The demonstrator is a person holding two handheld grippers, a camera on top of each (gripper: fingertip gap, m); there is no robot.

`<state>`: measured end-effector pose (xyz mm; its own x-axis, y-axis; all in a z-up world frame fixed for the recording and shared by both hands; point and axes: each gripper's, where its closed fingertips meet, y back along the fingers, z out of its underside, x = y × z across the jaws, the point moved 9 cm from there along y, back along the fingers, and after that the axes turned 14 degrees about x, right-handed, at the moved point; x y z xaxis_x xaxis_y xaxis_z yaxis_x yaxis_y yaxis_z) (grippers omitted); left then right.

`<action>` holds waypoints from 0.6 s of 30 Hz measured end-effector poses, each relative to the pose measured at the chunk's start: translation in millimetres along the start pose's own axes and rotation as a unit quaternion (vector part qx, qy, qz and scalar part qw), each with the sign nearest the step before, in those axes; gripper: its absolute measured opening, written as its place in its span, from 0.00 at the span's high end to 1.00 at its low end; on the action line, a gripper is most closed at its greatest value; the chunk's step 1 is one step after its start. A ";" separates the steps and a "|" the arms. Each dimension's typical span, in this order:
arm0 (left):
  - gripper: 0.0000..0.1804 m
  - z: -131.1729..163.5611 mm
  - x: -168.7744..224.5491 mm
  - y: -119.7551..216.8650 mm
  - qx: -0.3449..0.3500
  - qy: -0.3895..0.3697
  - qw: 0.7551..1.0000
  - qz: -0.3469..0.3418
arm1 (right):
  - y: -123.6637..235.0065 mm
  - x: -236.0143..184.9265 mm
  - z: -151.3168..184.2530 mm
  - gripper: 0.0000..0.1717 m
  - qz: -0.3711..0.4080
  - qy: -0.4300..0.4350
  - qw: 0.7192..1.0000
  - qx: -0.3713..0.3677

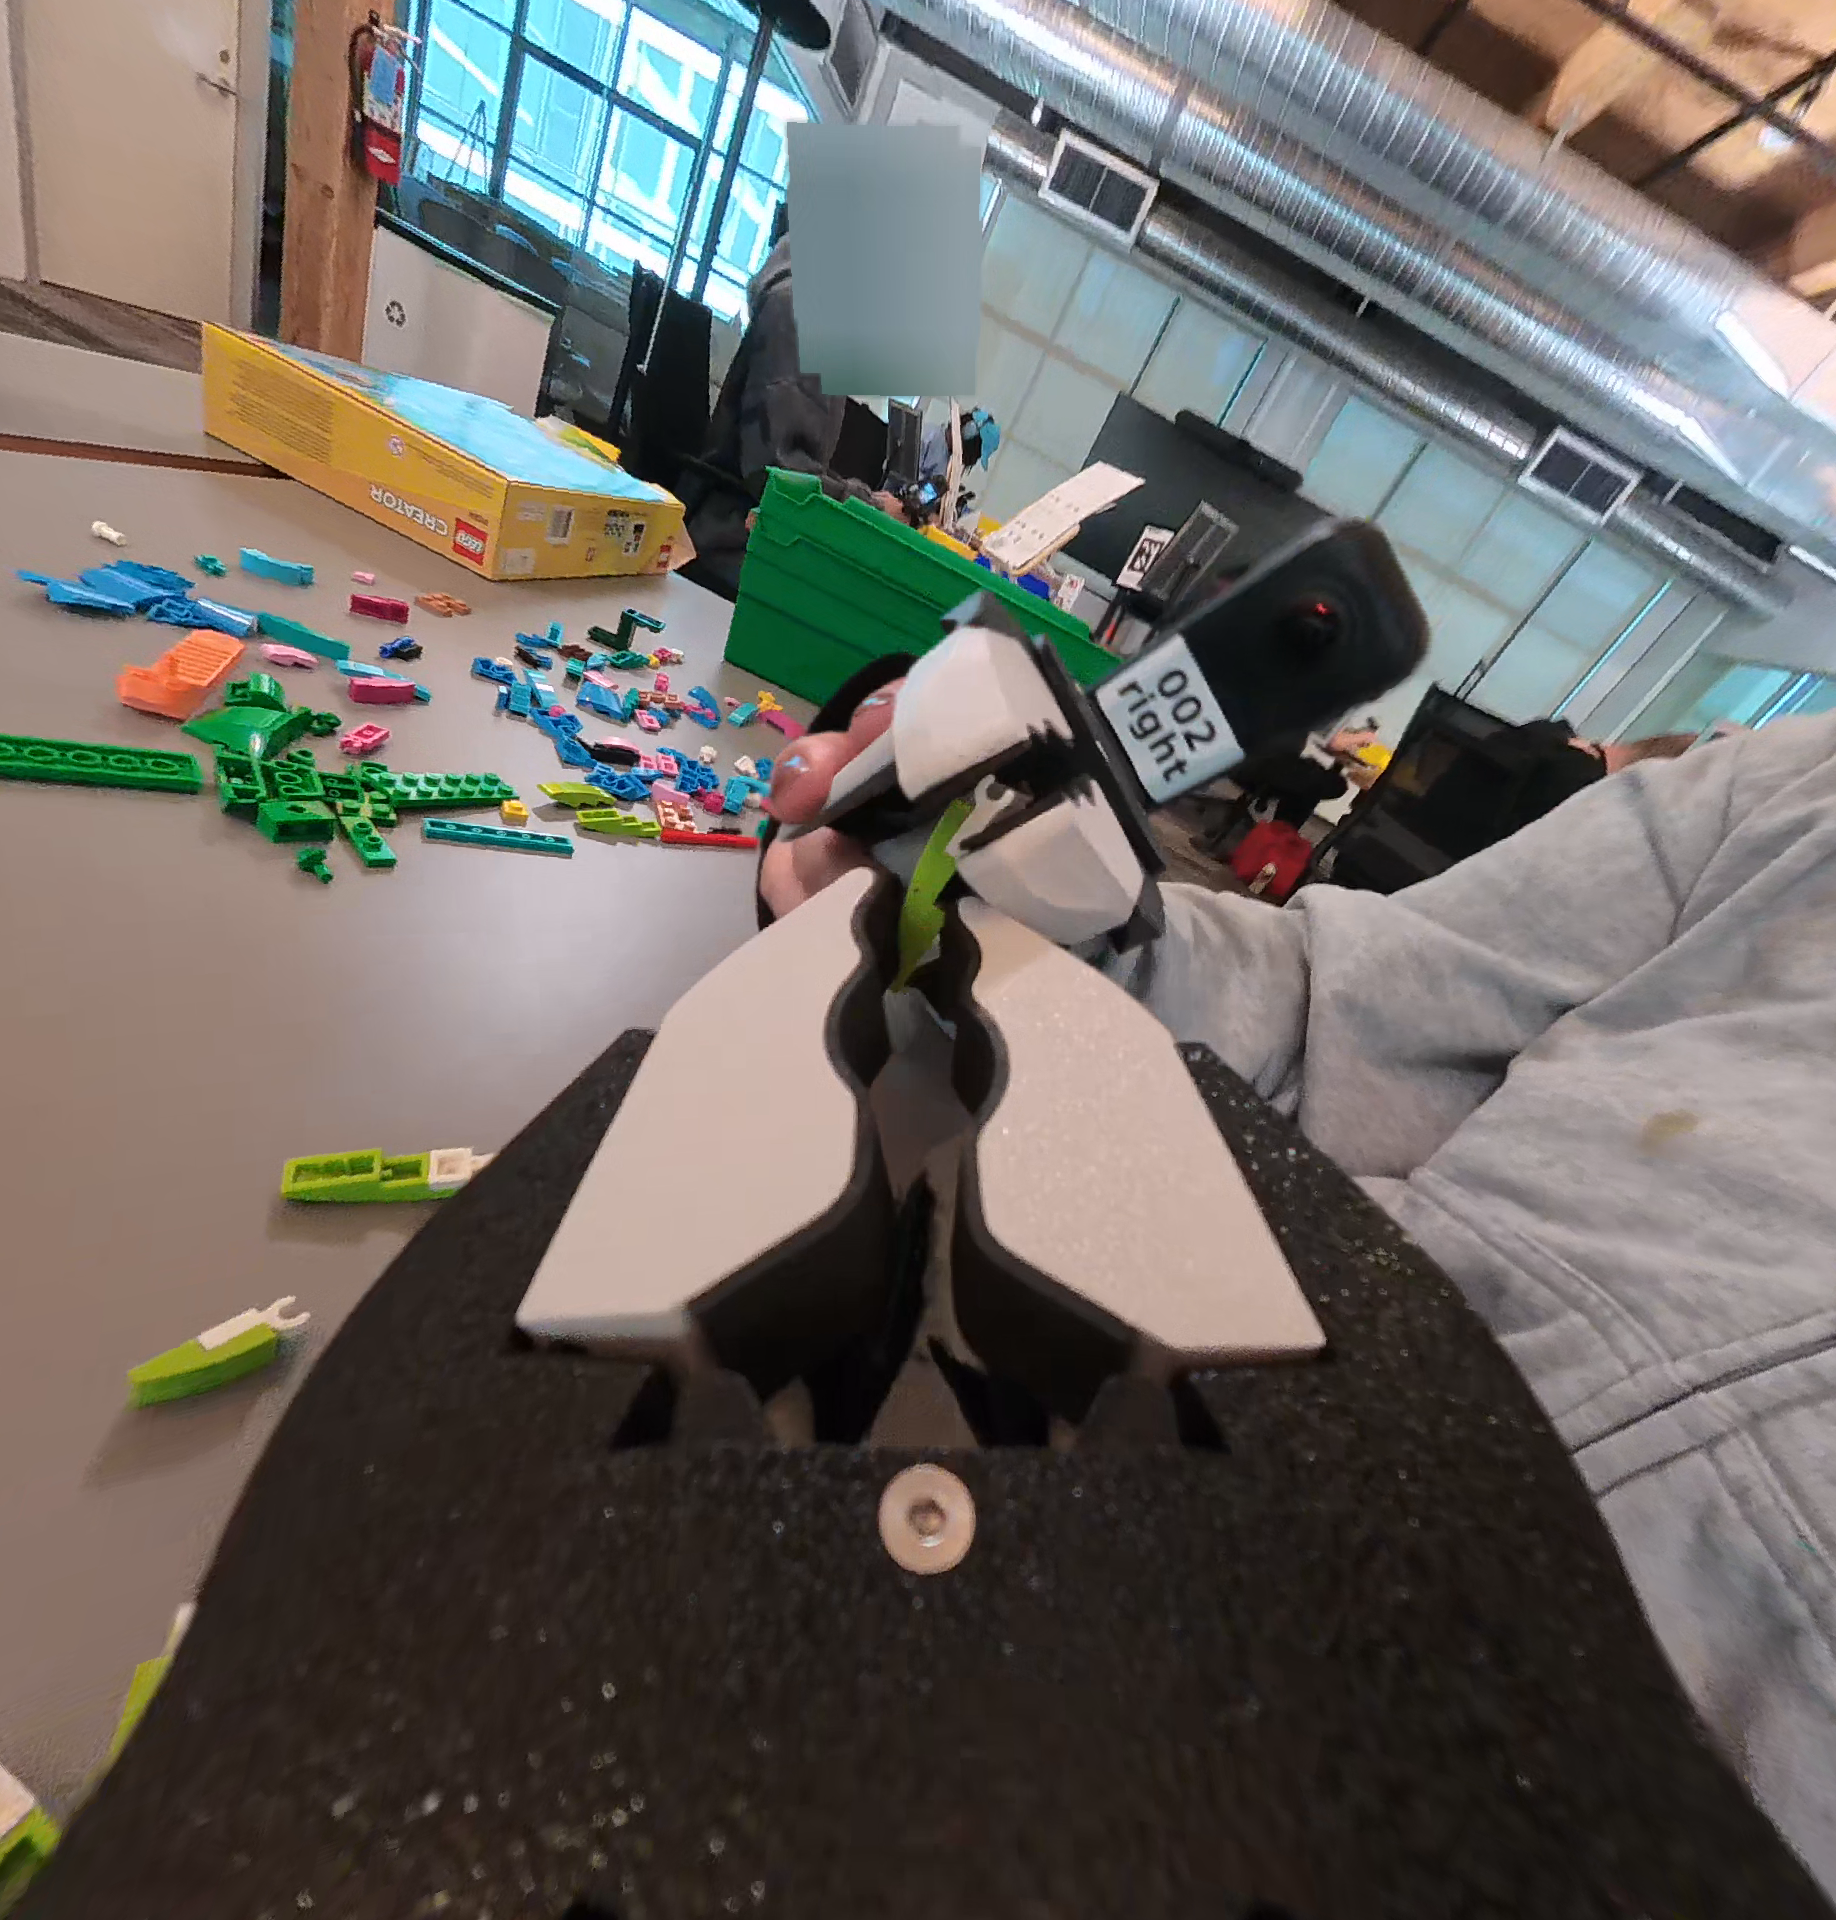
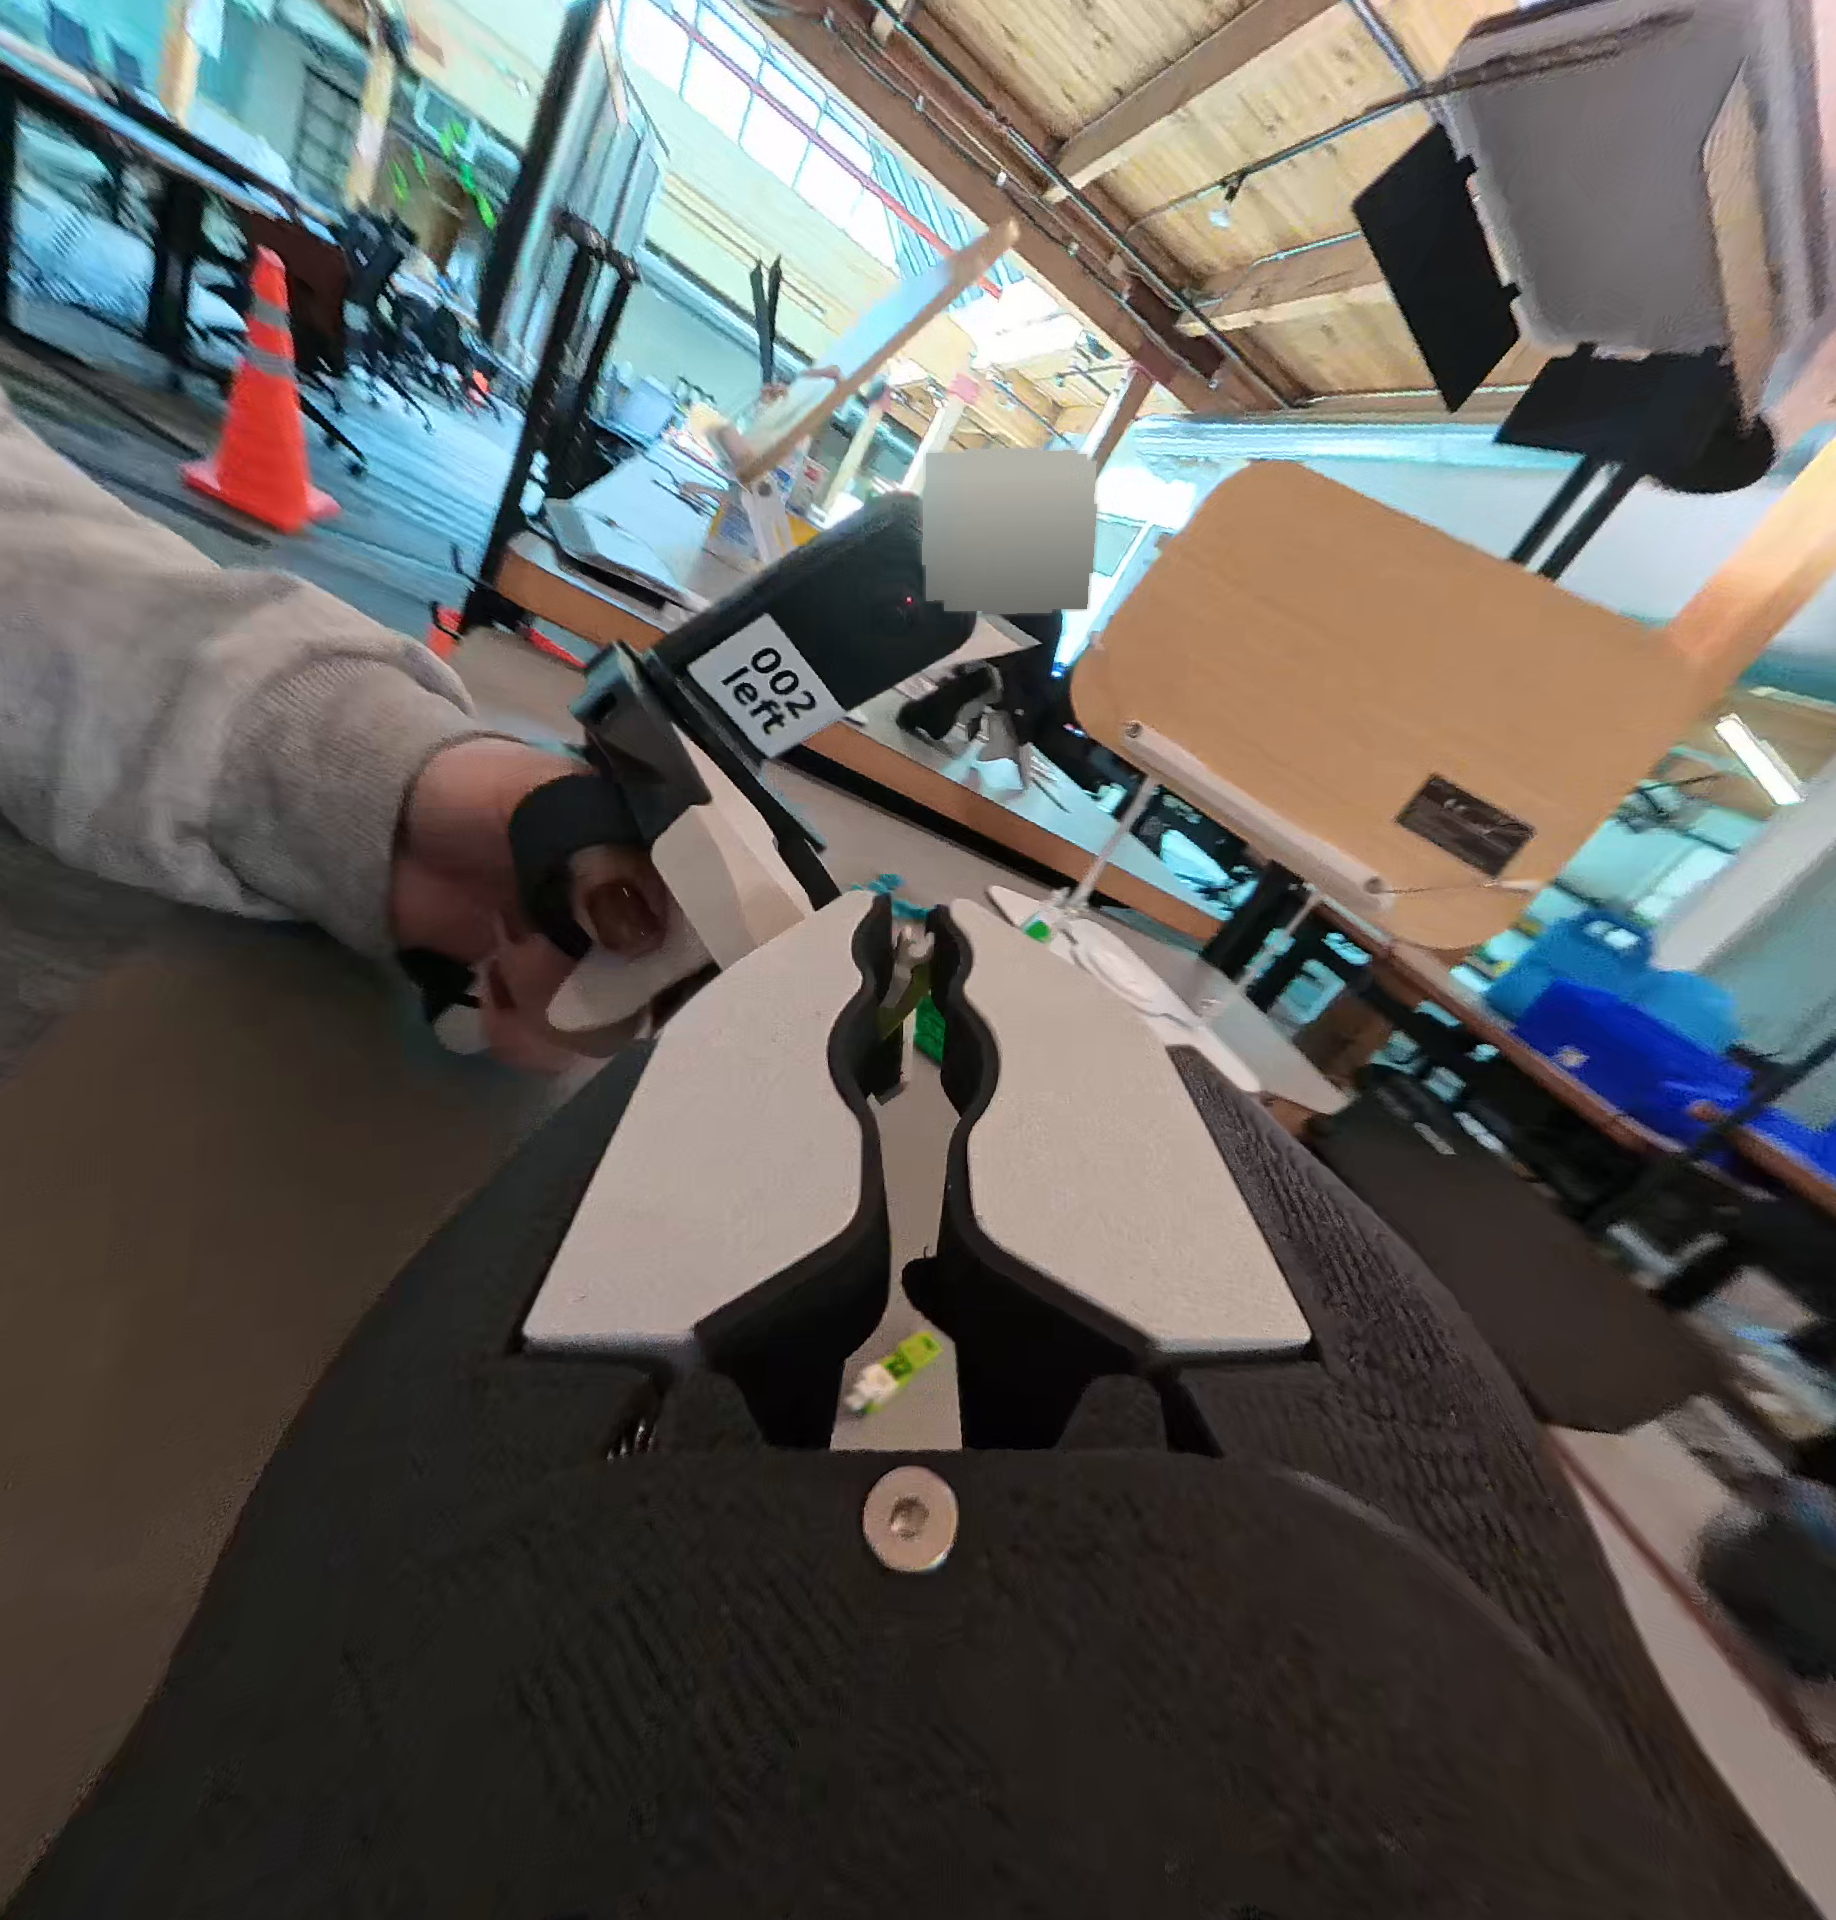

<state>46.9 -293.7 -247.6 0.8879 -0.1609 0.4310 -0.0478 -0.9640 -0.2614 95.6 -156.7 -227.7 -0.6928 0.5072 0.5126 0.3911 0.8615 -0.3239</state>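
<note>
My left gripper [image 1: 919, 930] and my right gripper [image 2: 906, 930] meet tip to tip above the grey table [image 1: 374, 987]. Both are shut on one small lime green piece [image 1: 929, 883] with a white clip end. In the left wrist view the lime piece runs from between my left fingertips up into the right gripper's [image 1: 961, 821] fingers. In the right wrist view the white clip [image 2: 909, 951] and the lime part [image 2: 898, 1003] sit between my right pads. The left gripper's white finger [image 2: 696, 852] comes in from the left, its tips hidden behind my right finger.
Two similar lime and white pieces [image 1: 374, 1174] [image 1: 213, 1351] lie on the table near me. Several loose bricks [image 1: 602, 717] and green plates [image 1: 301, 779] lie farther off, by a yellow box [image 1: 426, 457] and green bin [image 1: 841, 592]. A person stands behind it. The tips of both grippers are at nearly the same place.
</note>
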 end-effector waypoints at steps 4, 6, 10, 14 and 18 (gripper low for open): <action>0.96 0.1 -2.2 1.4 0.006 -0.002 1.000 -0.017 | -1.8 -3.7 -1.8 0.97 0.009 0.083 0.996 -0.027; 0.96 -0.3 -2.6 2.0 0.006 -0.005 1.000 -0.023 | -2.7 -5.9 -2.6 0.97 0.012 0.124 0.991 -0.040; 0.95 0.1 -5.2 3.9 0.005 0.002 1.000 -0.030 | -3.5 -10.1 -1.7 0.98 0.016 0.207 0.976 -0.059; 0.96 0.9 -6.2 4.3 0.006 0.010 0.999 -0.030 | -4.0 -13.0 -1.5 0.98 0.021 0.261 0.963 -0.070; 0.95 2.0 -5.9 4.0 -0.005 -0.009 0.999 -0.039 | -4.9 -8.9 1.5 0.98 0.018 0.177 0.982 -0.059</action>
<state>42.4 -296.2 -252.9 0.8975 -0.0816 0.4335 0.0172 -0.9755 -0.2192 99.0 -165.5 -232.0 -0.4307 0.4959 0.7541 0.4930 0.8291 -0.2637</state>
